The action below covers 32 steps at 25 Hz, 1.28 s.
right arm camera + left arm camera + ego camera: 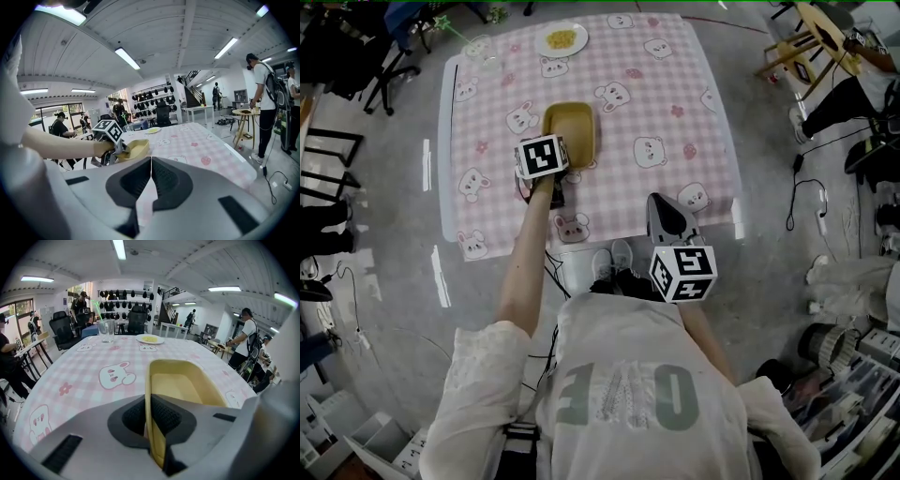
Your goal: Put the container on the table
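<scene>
The yellow container (180,383) is clamped by its near rim in the left gripper (149,418), over the middle of the pink checked table (628,103). It is best lowered level and seated before release. The right gripper (151,176), jaws together and empty, is held at the table's near edge.

Grey concrete floor (384,309); white ribbed ceiling (187,263) lit by strip lights (119,248); black office chairs (63,329) beyond the pink-checked tabletop (84,376); window (21,310) at left, staircase (191,96) at the back, wall rack (122,294) of dark gear, small round wooden table (246,112) off to the right
</scene>
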Each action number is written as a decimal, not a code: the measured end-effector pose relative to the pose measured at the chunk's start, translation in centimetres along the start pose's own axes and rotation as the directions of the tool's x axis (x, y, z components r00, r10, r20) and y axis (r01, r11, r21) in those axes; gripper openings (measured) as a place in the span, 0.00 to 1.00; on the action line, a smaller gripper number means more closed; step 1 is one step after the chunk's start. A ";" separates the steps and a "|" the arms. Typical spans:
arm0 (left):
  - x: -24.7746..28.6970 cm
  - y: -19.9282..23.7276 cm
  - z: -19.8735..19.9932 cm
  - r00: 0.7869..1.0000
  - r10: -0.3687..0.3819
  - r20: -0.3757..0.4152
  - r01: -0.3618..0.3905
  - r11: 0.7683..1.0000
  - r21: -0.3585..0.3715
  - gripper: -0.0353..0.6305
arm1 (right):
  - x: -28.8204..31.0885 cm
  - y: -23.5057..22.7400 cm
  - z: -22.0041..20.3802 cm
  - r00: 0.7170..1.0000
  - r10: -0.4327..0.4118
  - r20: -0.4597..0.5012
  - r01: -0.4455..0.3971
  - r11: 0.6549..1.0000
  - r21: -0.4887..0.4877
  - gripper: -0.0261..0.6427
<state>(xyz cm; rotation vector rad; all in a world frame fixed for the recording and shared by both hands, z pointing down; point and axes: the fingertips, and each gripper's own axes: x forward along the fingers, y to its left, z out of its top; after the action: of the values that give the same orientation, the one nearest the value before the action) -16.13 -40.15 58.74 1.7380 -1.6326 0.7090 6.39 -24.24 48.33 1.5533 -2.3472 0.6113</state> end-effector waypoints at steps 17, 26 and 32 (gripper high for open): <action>-0.5 -1.0 0.0 0.997 -0.068 0.042 0.069 0.997 -0.024 0.36 | 0.2 1.3 -0.3 0.999 0.030 -0.018 -0.030 0.999 -0.021 0.08; -0.8 -0.9 0.3 0.996 -0.068 0.052 0.069 0.997 -0.024 0.40 | 0.2 1.5 -0.3 0.999 0.033 -0.011 -0.034 0.999 -0.017 0.08; -2.7 -1.0 3.0 0.992 -0.061 0.113 0.065 0.998 -0.027 0.40 | -0.6 2.0 0.0 0.999 0.050 -0.004 -0.050 0.998 -0.025 0.08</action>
<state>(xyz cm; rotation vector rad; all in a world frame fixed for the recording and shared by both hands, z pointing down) -15.46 -40.63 54.65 1.8280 -1.6458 0.5632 4.83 -23.02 47.69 1.4858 -2.3884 0.5922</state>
